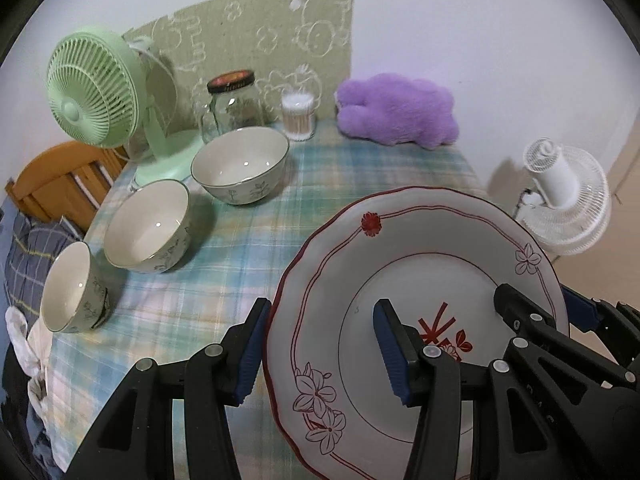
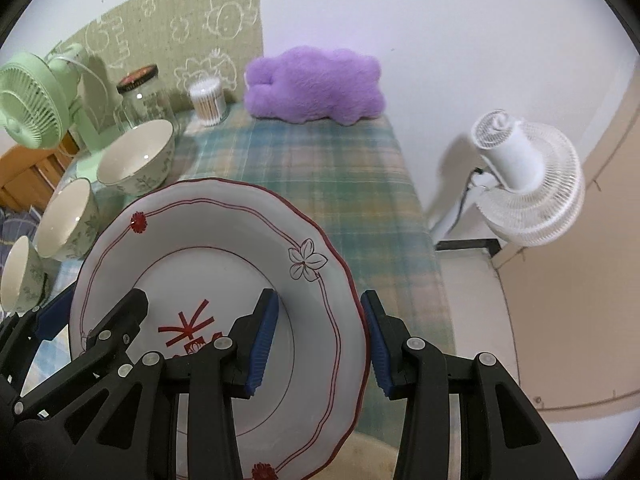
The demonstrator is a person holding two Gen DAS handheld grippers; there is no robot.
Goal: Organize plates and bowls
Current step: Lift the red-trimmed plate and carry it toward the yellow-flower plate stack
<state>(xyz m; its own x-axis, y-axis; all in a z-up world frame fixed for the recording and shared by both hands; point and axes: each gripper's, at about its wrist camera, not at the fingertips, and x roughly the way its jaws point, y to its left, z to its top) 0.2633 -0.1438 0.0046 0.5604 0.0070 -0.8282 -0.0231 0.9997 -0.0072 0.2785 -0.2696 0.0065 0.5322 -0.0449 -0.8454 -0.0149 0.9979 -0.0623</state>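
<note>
Both tongs (image 1: 320, 344) (image 2: 320, 344) clamped on one plate (image 1: 420, 280); three empty bowls (image 1: 146, 226); lidded jar (image 1: 234, 104).

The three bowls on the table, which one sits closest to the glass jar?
The largest bowl, at the far end of the row, right before the glass jar.

Red brush-stroke character on plate (image 1: 420, 280), partly covered, not readable

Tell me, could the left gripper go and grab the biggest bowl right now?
Probably not: the left gripper is clamped on the plate, shared with the right gripper. The path to the biggest bowl looks clear.
</note>
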